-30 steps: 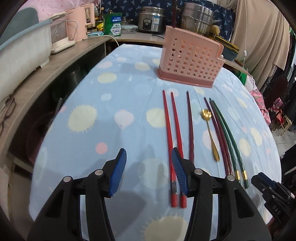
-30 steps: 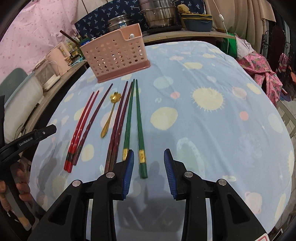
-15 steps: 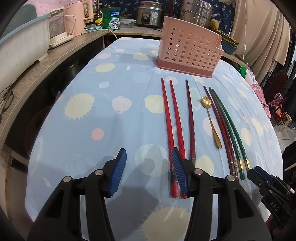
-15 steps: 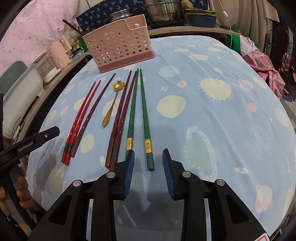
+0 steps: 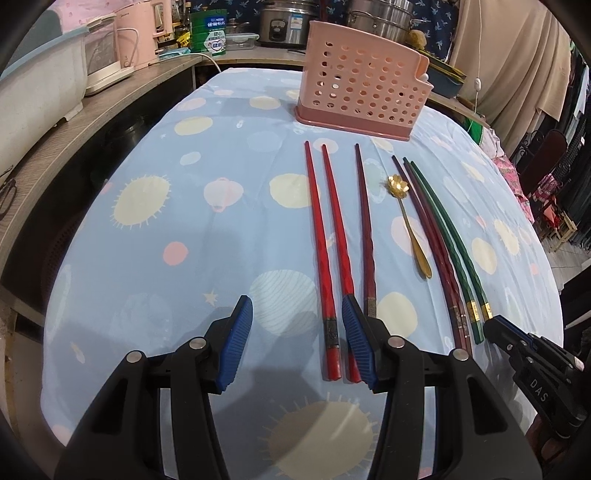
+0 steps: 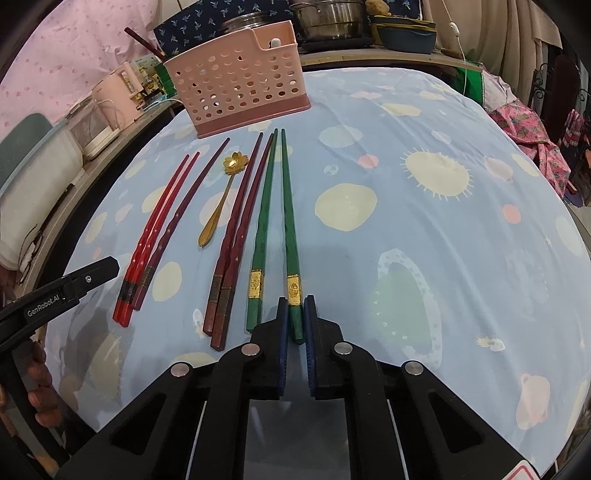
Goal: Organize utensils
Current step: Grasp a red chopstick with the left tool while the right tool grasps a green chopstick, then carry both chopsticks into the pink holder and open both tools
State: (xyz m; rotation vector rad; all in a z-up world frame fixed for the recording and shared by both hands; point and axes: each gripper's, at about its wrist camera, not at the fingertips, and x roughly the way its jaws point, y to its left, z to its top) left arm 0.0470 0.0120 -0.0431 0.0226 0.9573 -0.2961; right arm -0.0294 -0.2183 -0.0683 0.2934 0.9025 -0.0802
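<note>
Chopsticks lie in a row on the blue spotted cloth: two bright red (image 5: 325, 236), dark red ones (image 5: 365, 229) (image 6: 236, 229), two green (image 6: 264, 221), plus a gold spoon (image 6: 221, 199) (image 5: 410, 221). A pink perforated holder (image 5: 364, 96) (image 6: 240, 88) stands behind them. My right gripper (image 6: 296, 325) is shut on the butt end of the rightmost green chopstick (image 6: 290, 229), which still lies on the cloth. My left gripper (image 5: 297, 332) is open, with the red pair's butt ends beside its right finger. The right gripper's tip shows in the left wrist view (image 5: 517, 343).
A wooden counter (image 5: 96, 110) runs along the left with pink appliances (image 5: 136, 33) and a white tub (image 5: 37, 85). Steel pots (image 5: 284, 22) and a blue dish (image 6: 406, 35) stand behind the table. Chairs and clothes (image 6: 532, 136) are off the right edge.
My right gripper has moved forward and closed its jaws on the rightmost green chopstick's end. My left gripper has edged forward toward the red chopsticks and stays open.
</note>
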